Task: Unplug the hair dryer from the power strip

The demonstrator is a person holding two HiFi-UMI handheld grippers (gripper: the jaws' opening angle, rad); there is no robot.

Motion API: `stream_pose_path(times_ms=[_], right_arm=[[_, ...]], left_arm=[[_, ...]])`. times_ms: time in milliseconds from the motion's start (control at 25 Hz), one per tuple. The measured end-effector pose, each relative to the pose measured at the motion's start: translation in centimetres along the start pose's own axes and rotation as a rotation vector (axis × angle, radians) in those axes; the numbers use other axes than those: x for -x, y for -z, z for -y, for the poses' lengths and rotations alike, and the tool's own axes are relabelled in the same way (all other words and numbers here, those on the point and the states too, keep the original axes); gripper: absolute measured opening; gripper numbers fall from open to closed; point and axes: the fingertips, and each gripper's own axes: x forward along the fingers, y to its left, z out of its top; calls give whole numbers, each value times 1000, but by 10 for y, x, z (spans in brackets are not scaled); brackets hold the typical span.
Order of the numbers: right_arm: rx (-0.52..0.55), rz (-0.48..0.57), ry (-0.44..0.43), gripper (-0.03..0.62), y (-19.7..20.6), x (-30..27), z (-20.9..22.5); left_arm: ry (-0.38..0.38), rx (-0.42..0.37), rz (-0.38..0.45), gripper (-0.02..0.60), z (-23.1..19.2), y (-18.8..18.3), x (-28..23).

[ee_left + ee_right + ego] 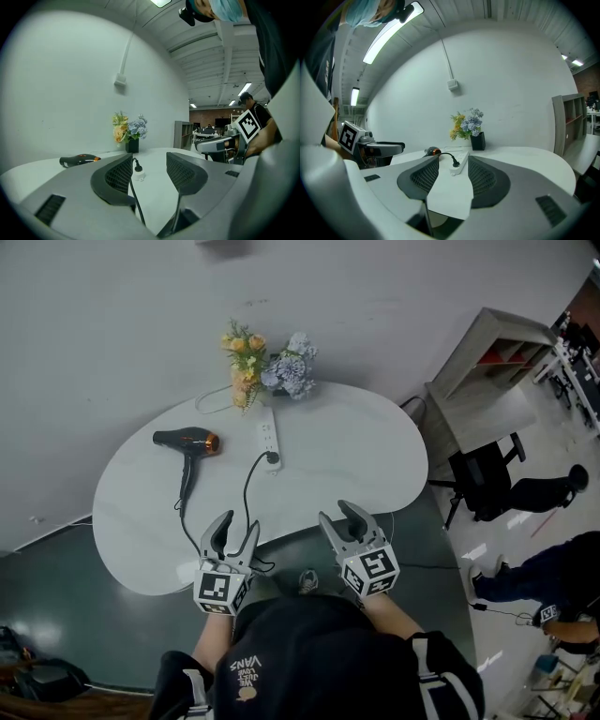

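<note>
left gripper [237,524] jaws wide apart, nothing held. right gripper [339,514] also parted, nothing held. hair dryer [187,441] plug [273,458] sits in power strip [268,435].

Person in black, seen from above
At the lower middle of the head view, a black top [309,657] with white sleeve stripes [427,676] and pale print — left gripper [237,523] and right gripper [339,514] light grey, dark meshed pads [119,173], each bearing a black-and-white marker cube [223,589].
</note>
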Motion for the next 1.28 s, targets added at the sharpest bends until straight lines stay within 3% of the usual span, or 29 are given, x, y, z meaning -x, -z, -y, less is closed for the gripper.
stream_pose_path(times_ms=[240,480,880,1280], right_arm=[[-18,-17,24,178,5,-24,-7],[-31,-13,82,178,5,-49,-18],[-39,3,196,178,3,-96,-38],[-30,-3,313,177,7,-129,-48]], left_arm=[[21,-31,-4,224,-35,-8,-14],[94,-57,-23,224,-70,-12,-35],[260,-118,-45,224,-114,-9,-67],[429,-189,-40,222,-129,-1,-87]])
